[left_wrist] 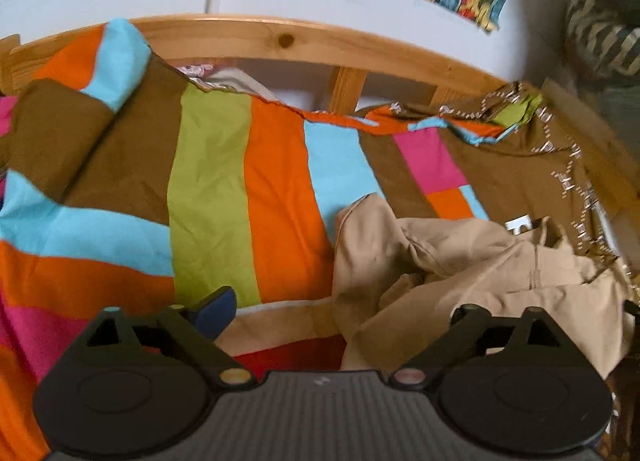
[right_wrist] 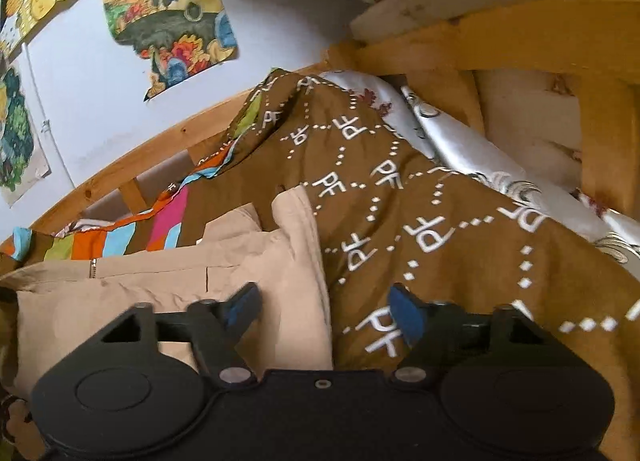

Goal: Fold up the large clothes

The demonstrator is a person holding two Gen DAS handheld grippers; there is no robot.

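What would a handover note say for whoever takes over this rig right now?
Left hand-held gripper: open, empty, over the beige cotton garment.
Right hand-held gripper: open, empty, at the garment's right edge.
The garment lies crumpled and unfolded, zip showing, on the striped multicoloured bedspread beside the brown lettered cloth.
Done: nothing visible. Left: grasp, spread flat, fold.

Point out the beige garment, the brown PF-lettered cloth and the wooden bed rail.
beige garment point(right_wrist: 132, 293), right wrist view, on the flat panel below its zip.
brown PF-lettered cloth point(right_wrist: 452, 197), right wrist view, on its middle, among the dotted lines.
wooden bed rail point(left_wrist: 286, 39), left wrist view, on the knot in the top rail.
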